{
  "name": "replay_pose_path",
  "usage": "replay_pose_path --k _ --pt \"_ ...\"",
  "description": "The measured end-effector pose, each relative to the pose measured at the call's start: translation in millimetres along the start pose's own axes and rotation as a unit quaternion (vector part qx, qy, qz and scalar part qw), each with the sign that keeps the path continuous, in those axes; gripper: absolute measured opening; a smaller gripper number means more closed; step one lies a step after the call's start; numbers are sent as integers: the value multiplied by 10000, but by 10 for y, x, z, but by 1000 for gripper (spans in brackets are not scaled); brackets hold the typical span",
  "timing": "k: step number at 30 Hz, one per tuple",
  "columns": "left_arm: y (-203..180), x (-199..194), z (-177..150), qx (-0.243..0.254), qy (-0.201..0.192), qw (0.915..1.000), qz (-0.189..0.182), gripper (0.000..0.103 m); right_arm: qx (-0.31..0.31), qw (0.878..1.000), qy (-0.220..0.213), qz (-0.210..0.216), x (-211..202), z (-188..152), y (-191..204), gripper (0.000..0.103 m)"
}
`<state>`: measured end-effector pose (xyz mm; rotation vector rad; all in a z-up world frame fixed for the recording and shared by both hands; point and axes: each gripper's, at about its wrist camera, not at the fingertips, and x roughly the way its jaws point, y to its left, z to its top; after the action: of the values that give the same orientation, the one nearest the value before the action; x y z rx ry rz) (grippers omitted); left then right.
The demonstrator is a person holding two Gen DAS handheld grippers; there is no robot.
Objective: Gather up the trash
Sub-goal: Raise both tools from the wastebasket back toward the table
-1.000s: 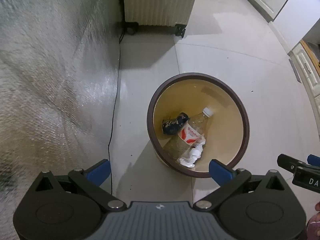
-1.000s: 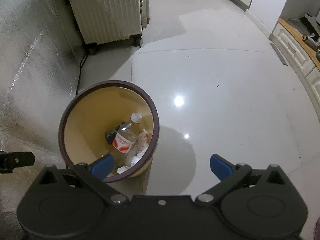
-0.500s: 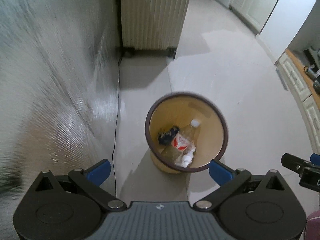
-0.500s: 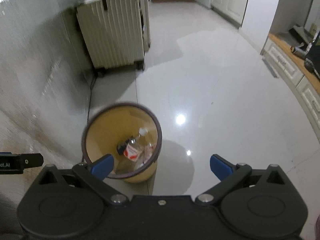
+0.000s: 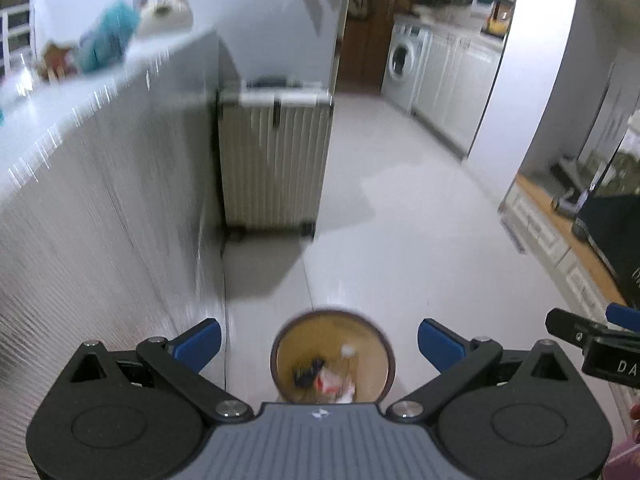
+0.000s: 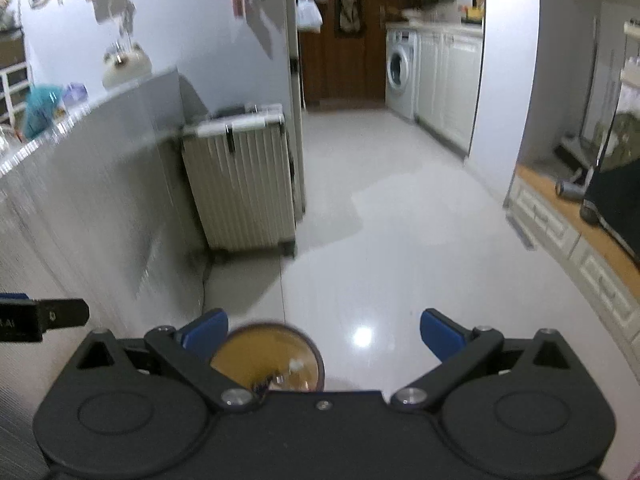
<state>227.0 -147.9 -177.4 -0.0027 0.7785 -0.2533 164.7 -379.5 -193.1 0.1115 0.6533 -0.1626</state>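
The trash bin [image 5: 332, 354] is seen upright on the floor [image 5: 420, 248], mouth up, just beside the foil-covered wall [image 5: 100, 208]. Inside it a clear bottle [image 5: 338, 372] lies tilted, white cap toward the far rim; dark and white scraps are blurred — not identified. The left gripper [image 5: 319, 343] is held high over the bin, jaws spread wide, nothing between them. The right gripper [image 6: 324, 334] is likewise wide apart and empty, with the bin under its left finger. A ribbed suitcase [image 5: 276, 160] stands against the wall beyond the bin. To the right the floor is open as far as the cabinets [image 6: 448, 80] and washing machine [image 6: 400, 70].
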Motion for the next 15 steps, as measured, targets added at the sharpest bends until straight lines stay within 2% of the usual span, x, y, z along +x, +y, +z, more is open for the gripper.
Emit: replay_pose_path --k 6,9,15 --pt "-81 -581 242 19 -734 9973 -9 103 -114 9975 -683 139 -495 305 38 103" --pt "-112 -920 354 98 -1145 9934 16 103 -123 9943 -1025 253 -748 455 82 103" --pt "-34 -1472 586 264 -1728 9844 187 103 -116 9858 -1622 422 -1119 688 261 103"
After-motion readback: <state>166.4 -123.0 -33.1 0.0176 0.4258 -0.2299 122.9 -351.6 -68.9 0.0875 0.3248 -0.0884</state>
